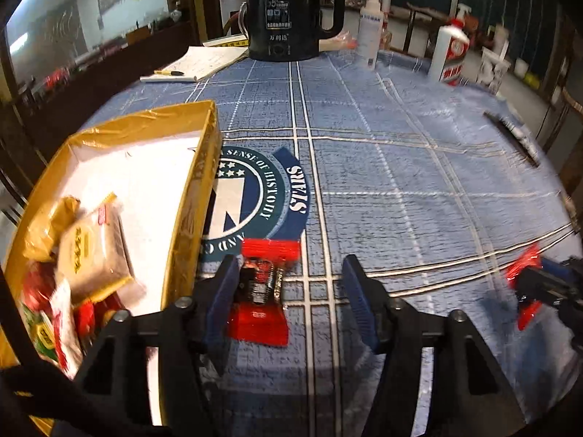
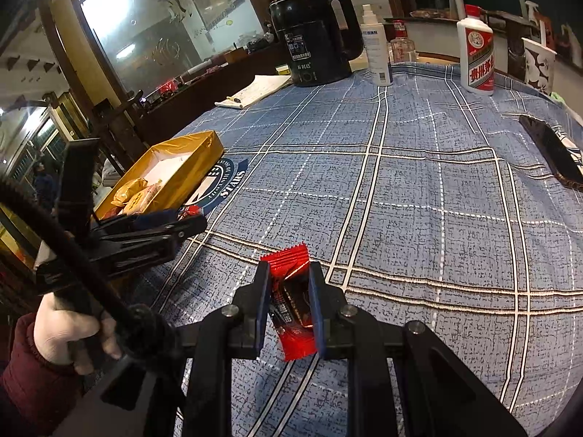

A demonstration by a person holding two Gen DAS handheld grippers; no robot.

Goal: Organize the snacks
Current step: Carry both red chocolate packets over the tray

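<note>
Your right fingers (image 2: pixel 289 300) are clamped on a red snack packet (image 2: pixel 291 291) — its crimped top edge sticks out past the fingertips, clear above the blue plaid counter (image 2: pixel 419 200). A second red packet (image 1: pixel 264 291) lies on the cloth between your left fingers (image 1: pixel 289 300), against the inner face of the left-hand one; those fingers stand spread, not pressing it. Just outside that finger sits the yellow box (image 1: pixel 196 182) with wrapped snacks (image 1: pixel 91 247) piled at its near end. Far beyond the fingertips — a black kettle (image 1: pixel 295 14).
</note>
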